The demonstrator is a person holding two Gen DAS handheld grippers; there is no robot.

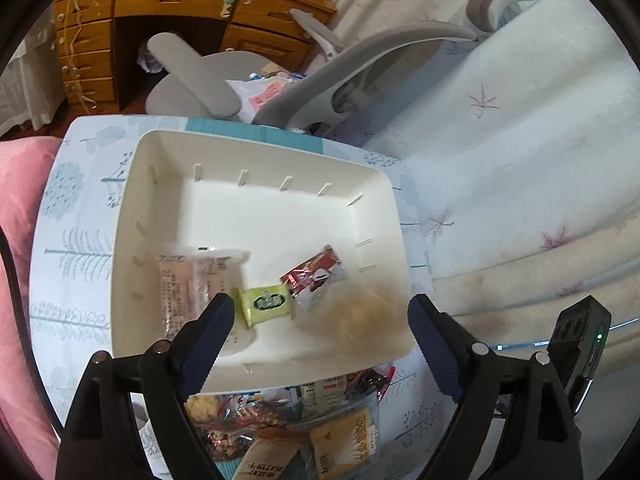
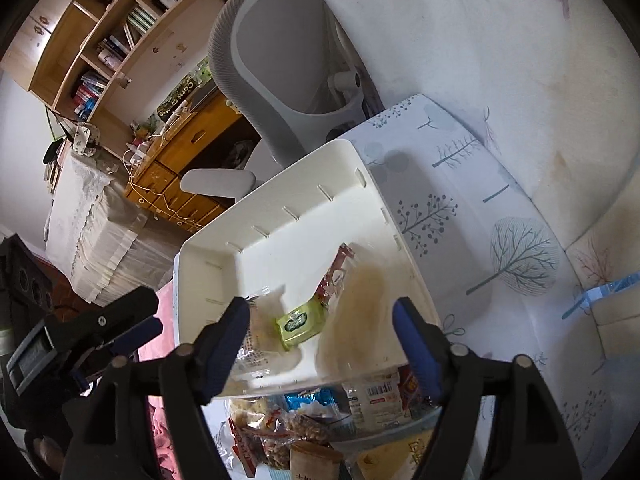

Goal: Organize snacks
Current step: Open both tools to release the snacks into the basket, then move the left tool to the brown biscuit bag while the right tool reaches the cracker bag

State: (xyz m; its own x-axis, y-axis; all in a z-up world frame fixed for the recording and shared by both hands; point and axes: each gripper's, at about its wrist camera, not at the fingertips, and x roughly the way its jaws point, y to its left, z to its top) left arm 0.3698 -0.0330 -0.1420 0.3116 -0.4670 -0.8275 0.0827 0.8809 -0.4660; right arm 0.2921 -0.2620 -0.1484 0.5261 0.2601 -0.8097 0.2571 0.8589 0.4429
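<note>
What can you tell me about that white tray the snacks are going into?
The tray is a shallow, cream-white rectangle, plastic by the look of it, with rounded corners and small slots along its inner walls. It lies flat on a tree-patterned cloth. Most of its floor is bare; at the near end lie a green packet, a red packet and two clear-wrapped snacks. More snacks are piled just outside its near wall.

We read little with certainty. On a beige snack packet at six o'clock in the left wrist view stand large Chinese characters, upside down to us; a second packet beside it at seven o'clock bears more. The green packet in the white bin carries a dark oval logo, too blurred to read. In the right wrist view, a white wrapper at six o'clock shows a barcode and a red label, and at ten o'clock a green box shows pale lettering that we cannot make out.
</note>
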